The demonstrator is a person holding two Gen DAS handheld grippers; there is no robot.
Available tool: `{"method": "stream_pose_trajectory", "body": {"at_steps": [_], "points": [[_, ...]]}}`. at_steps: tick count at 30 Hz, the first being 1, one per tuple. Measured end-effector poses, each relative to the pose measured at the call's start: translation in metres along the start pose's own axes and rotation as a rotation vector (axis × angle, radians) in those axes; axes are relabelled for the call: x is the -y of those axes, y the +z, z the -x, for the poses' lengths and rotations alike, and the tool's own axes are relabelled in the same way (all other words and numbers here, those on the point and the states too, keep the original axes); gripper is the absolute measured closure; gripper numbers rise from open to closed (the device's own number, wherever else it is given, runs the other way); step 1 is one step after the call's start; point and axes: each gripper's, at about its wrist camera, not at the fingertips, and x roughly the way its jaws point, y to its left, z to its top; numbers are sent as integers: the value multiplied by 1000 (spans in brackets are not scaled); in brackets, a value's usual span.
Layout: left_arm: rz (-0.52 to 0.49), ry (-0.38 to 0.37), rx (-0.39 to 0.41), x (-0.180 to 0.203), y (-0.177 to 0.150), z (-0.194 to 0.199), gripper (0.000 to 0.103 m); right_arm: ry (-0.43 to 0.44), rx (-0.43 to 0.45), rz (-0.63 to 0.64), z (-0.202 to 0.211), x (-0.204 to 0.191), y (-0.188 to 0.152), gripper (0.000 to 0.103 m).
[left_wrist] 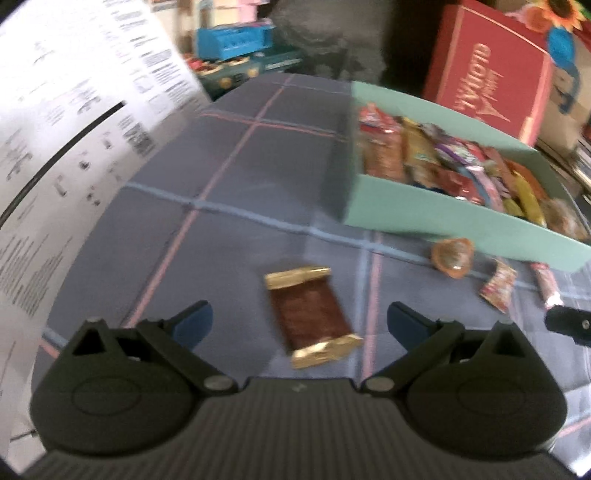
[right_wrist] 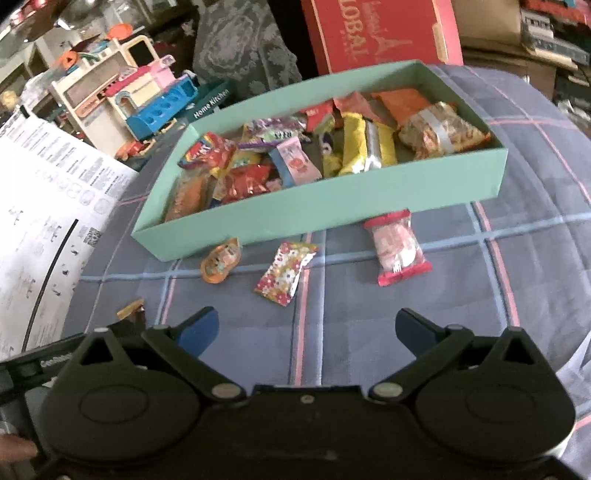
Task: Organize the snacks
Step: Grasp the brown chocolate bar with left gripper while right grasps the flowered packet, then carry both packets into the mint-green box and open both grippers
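Left gripper: fingers spread wide, nothing between the pads. Brown bar with gold ends lies flat on the plaid cloth in the gap between the fingers, touching neither. Open cloth ahead and to the left of the bar, up to the printed white sheet along the left edge.

Right gripper: fingers also spread wide, empty, over bare cloth. Clear run of cloth between the fingertips and the loose snacks ahead.

Teal box sits further back on the cloth, open-topped, long near wall facing the grippers. Loose along that wall: orange round packet just beside the left corner, floral wrapper a little nearer the gripper, red-and-white packet with its top end at the wall. Cloth surface drops away on the right, beyond the box.

Writing: red carton behind the box reads "GLOBAL" with a tower drawing; dark green box reads "Home Kitchen". Small print and a QR code on the white sheet, unreadable. Motion blur in the left view.

Box contents: crowded mixed packets, including yellow bars, orange pouch, a clear bag of crackers at the right end, red and purple wrappers on the left. Toy house set behind, on the left.
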Motion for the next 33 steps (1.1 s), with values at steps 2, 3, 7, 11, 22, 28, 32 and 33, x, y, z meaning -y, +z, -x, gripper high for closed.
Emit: {"method": "stream_pose_trajectory", "body": {"at_steps": [2, 3, 7, 11, 22, 28, 32, 33], "points": [[27, 10, -15, -9, 1, -6, 0, -18, -7, 8, -5, 0, 1, 0], [36, 14, -20, -11, 1, -8, 0, -23, -13, 7, -8, -1, 2, 0], [57, -10, -52, -15, 2, -18, 9, -3, -46, -5, -19, -1, 5, 14], [5, -22, -54, -3, -1, -20, 24, -9, -50, -6, -28, -2, 9, 26], [-81, -99, -39, 19, 0, -21, 67, -30, -40, 7, -58, -18, 31, 53], [-74, -100, -52, 12, 0, -19, 63, -91, -4, 201, -68, -44, 25, 69], [-81, -89, -49, 13, -3, -17, 61, -85, -3, 305, -69, -56, 18, 79], [-82, -85, -48, 13, -3, -17, 61, -76, -7, 301, -68, -56, 18, 80]]}}
